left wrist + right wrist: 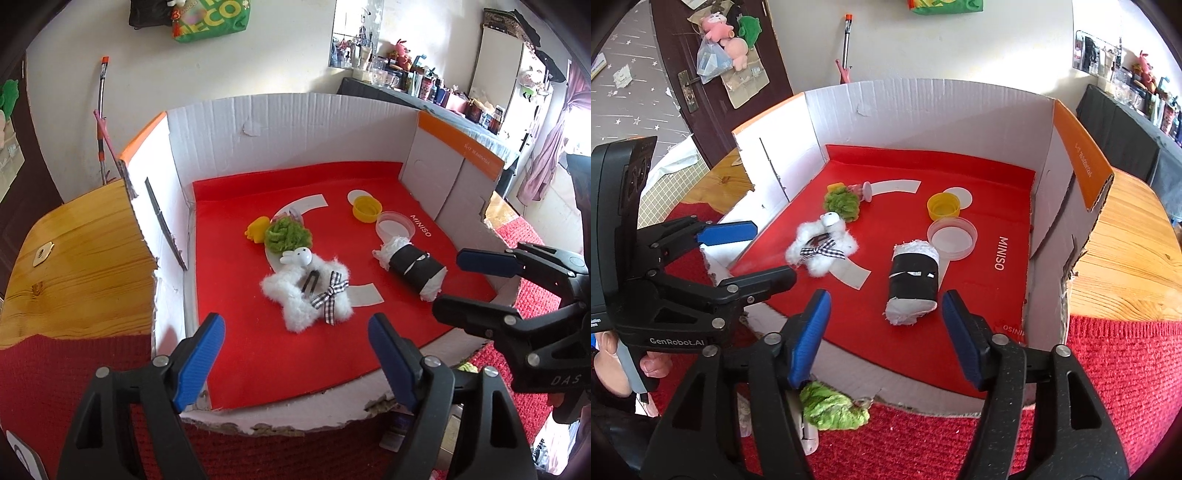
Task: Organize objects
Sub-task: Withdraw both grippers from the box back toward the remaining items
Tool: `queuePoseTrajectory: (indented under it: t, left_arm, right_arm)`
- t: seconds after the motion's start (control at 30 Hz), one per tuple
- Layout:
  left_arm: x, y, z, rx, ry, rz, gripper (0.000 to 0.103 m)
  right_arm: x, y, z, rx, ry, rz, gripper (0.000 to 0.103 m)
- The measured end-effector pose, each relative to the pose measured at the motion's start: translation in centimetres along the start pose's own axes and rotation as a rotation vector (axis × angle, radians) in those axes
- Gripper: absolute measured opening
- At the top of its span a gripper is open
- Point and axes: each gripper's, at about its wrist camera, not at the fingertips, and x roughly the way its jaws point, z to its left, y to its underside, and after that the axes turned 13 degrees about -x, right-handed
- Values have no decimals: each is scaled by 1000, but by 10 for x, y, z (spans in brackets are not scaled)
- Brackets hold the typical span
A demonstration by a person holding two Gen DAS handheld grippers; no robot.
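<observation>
A cardboard box (288,125) lined with a red mat (288,350) holds the objects. A white fluffy star with a checked bow (306,295) (822,247) lies mid-mat, a green fuzzy ball (288,234) (842,201) and a small yellow toy (256,229) behind it. A black roll stuffed with white cloth (410,267) (914,280) lies right of the star, near a clear lid (953,236) and a yellow cap (943,205). My left gripper (295,354) (757,254) hovers open just short of the star. My right gripper (886,332) (469,288) is open, and the roll lies just beyond its fingertips, untouched.
The box stands on a wooden table (74,240) partly covered by a red cloth (1126,369). A second green fuzzy piece (831,406) lies on the cloth outside the torn front wall (295,424). A cluttered shelf (424,85) lines the back right wall.
</observation>
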Motion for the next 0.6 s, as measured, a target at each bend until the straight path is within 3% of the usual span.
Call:
queuePoseTrajectory:
  t: [0.6]
  left_arm:
    - [-11,6,0,-15,-6,-30,93]
  right_arm:
    - [-23,7,6,7,20,-44,82]
